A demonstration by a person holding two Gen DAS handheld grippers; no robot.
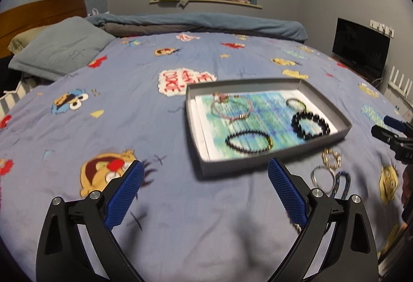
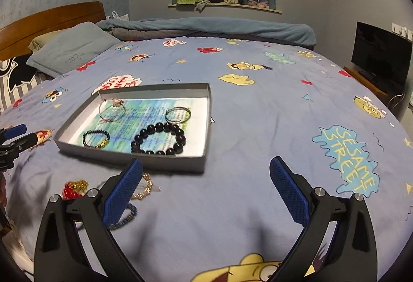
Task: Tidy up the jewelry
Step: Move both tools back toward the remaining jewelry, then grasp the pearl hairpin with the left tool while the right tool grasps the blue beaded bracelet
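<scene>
A cartoon-print bedspread (image 2: 258,111) carries a grey shallow box (image 2: 160,162) holding four bracelets, the black bead bracelet (image 2: 158,138) nearest. More loose bracelets (image 1: 329,171) lie near the box's front edge. Left gripper (image 1: 204,173) and right gripper (image 2: 206,171) both gape, empty.

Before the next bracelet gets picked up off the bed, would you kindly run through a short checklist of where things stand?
1. Left gripper open and empty: ok.
2. Right gripper open and empty: ok.
3. Grey tray flat on the bedspread: ok.
4. Free room in the tray beside the big black bead bracelet: ok.
5. All jewelry in the tray: not ok; the gold bracelet and others lie outside.
6. Loose pieces untangled: cannot tell, partly hidden.
</scene>
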